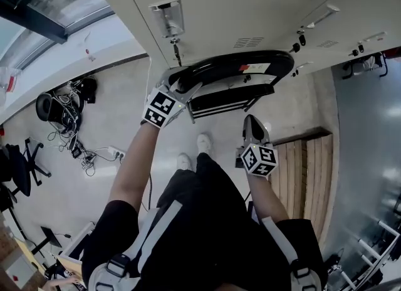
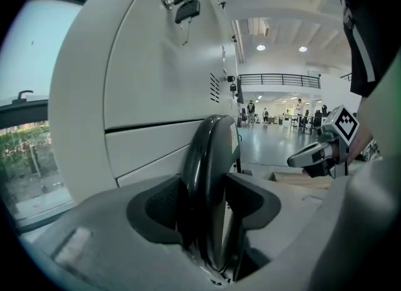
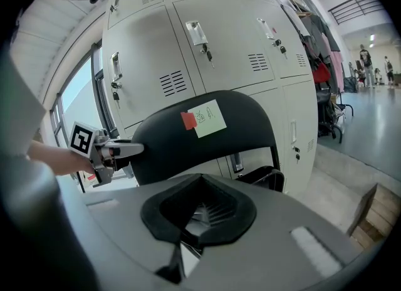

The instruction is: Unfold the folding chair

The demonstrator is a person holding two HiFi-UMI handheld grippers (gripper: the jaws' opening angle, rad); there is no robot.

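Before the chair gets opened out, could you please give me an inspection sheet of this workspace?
Surface: pale smooth floor; no table seen.
Job's things: black folding chair, apparently folded, upright against the lockers; pale note with a red tab on its backrest.
Clutter: slatted wooden board on the floor at right; office chair and dark gear at left.
Grippers: left gripper open, jaws either side of the backrest's edge; right gripper shut, empty, apart from the chair.
Cables: tangle of cables with a power strip, floor at left.
Surroundings: grey lockers, keys in locks; window at left.
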